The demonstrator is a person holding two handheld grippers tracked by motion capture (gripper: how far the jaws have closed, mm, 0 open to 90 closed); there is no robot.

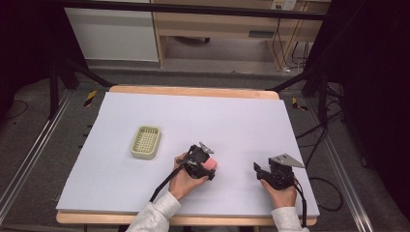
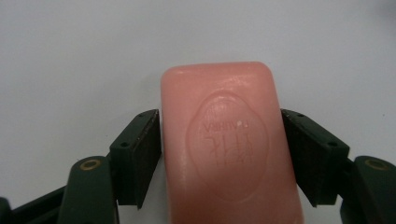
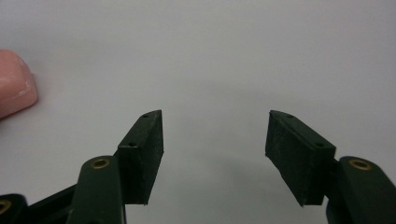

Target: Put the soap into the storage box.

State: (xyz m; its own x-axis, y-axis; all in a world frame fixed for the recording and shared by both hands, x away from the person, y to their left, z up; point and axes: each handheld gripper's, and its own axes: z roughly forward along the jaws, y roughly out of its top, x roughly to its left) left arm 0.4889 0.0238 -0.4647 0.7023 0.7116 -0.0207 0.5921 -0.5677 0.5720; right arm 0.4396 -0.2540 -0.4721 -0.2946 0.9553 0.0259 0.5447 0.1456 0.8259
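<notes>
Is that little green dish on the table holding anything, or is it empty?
Empty. In the high view the green dish shows only its own slotted floor, and the pink soap bar lies apart from it, on the table between the left gripper's jaws.

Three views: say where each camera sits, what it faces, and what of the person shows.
High view: above the person's side, looking down on the table; both forearms, the left hand-held gripper and the right hand-held gripper show.
Left gripper view: rides that gripper, facing the pink soap between its jaws.
Right gripper view: rides that gripper, facing bare table past open jaws.
Shared: the soap shows in all three.
</notes>
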